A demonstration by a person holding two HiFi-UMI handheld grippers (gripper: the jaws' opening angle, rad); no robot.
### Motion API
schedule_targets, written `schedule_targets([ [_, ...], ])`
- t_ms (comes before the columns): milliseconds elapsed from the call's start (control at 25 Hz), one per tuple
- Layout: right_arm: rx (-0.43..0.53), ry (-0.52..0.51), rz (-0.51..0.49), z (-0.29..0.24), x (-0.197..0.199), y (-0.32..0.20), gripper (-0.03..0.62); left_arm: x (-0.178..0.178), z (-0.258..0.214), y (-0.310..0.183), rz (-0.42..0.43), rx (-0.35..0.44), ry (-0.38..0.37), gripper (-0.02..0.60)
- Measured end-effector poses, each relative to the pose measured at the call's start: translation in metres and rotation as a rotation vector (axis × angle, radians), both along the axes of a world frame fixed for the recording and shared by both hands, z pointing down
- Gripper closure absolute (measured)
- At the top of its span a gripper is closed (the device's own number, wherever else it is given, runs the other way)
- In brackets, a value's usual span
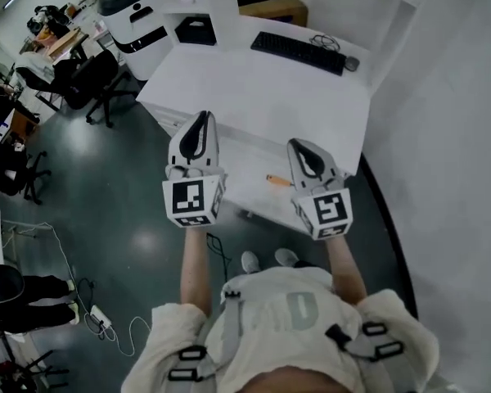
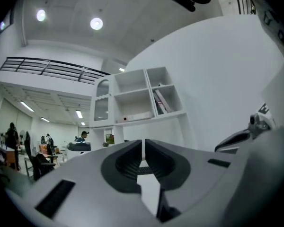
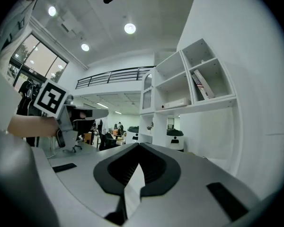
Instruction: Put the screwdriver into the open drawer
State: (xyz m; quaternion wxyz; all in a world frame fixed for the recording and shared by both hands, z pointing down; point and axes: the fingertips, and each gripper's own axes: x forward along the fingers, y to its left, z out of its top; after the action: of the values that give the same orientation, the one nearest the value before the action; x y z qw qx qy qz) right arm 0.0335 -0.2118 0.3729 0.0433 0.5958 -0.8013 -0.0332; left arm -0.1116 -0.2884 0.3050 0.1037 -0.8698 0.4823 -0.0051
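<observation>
Forearms (image 1: 195,268) hold left tongs (image 1: 202,116) and right tongs (image 1: 298,144) level, both closed, empty. Screwdriver (image 1: 277,180) lies in open drawer (image 1: 244,159) at worktop (image 1: 254,84) front, between them.

No words, brands or numbers can be read. The only signs are black-and-white square code patterns on the white cube (image 1: 191,198) of the left gripper (image 1: 202,119) and on the matching cube (image 1: 331,210) of the right gripper (image 1: 299,146). A faint grey print (image 1: 299,309) on the person's pale shirt (image 1: 262,334) is illegible.
</observation>
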Motion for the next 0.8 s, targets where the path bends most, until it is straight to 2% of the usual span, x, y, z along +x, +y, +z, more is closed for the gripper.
schedule_targets([
  [120,0.026,-0.038,-0.039,-0.009,-0.018,0.000,0.588,-0.024,-0.004,0.028,-0.087,0.013,0.109,0.566],
  [320,0.022,-0.087,-0.111,-0.013,-0.048,0.006,0.589,-0.061,0.025,0.059,-0.199,-0.041,0.157,0.575],
  [480,0.013,-0.087,-0.133,-0.007,-0.060,0.007,0.589,-0.076,0.041,0.075,-0.267,-0.066,0.153,0.575],
  [680,-0.002,-0.084,-0.160,-0.001,-0.067,0.009,0.589,-0.079,0.044,0.082,-0.296,-0.055,0.136,0.575],
  [800,0.002,-0.089,-0.172,-0.002,-0.070,0.010,0.589,-0.079,0.041,0.087,-0.310,-0.059,0.154,0.575],
])
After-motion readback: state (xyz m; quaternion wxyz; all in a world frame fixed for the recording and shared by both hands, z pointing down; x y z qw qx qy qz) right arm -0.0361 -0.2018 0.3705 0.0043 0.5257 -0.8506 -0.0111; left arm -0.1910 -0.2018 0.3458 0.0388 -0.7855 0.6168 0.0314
